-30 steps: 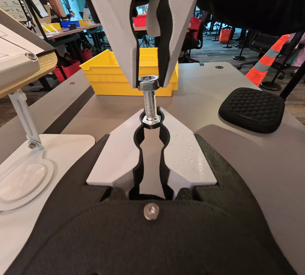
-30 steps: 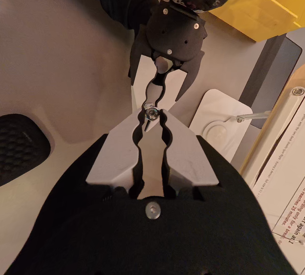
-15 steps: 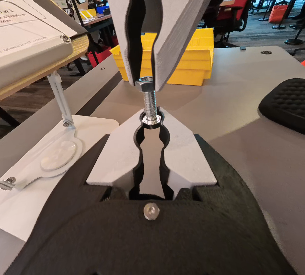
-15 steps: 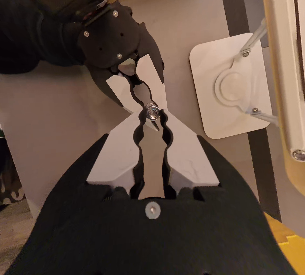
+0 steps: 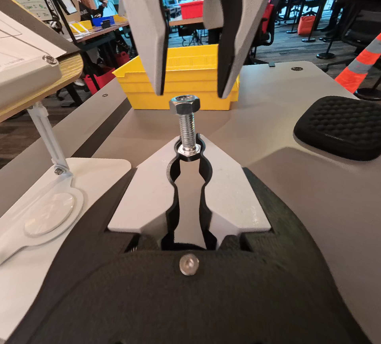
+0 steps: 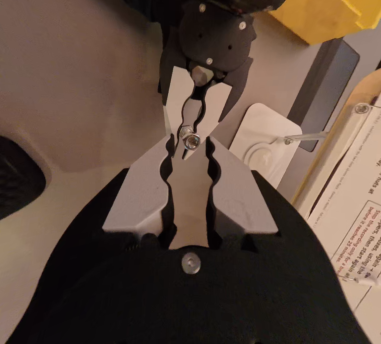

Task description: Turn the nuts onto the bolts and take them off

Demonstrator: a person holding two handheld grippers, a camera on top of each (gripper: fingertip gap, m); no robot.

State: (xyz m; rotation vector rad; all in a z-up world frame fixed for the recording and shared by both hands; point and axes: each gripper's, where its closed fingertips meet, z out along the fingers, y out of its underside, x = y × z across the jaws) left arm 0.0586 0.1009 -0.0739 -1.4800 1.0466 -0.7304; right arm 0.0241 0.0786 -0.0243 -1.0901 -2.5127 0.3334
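Note:
In the left wrist view, my left gripper (image 5: pixel 188 142) is shut on a silver nut (image 5: pixel 188 151) at its tips. A silver hex bolt (image 5: pixel 186 125) stands upright, threaded into the nut, with its head on top. My right gripper (image 5: pixel 190 93) hangs from above, open, with its fingertips on either side just above the bolt head and not touching it. In the right wrist view, the right gripper (image 6: pixel 189 140) is open around the bolt head (image 6: pixel 192 142). Beyond it, the left gripper (image 6: pixel 187 127) holds the nut (image 6: pixel 185 129).
A yellow bin (image 5: pixel 181 78) stands behind the bolt on the grey table (image 5: pixel 288 189). A black padded rest (image 5: pixel 340 125) lies at the right. A white stand base (image 5: pixel 61 189) carries a slanted board with paper (image 5: pixel 24 61) at the left. An orange cone (image 5: pixel 362 66) stands on the floor beyond. My hands' fingertips stand some 6 centimetres from each other.
My right gripper was shut on the bolt head and turning with it; it has now opened, let go and swung back. My left gripper still holds the nut.

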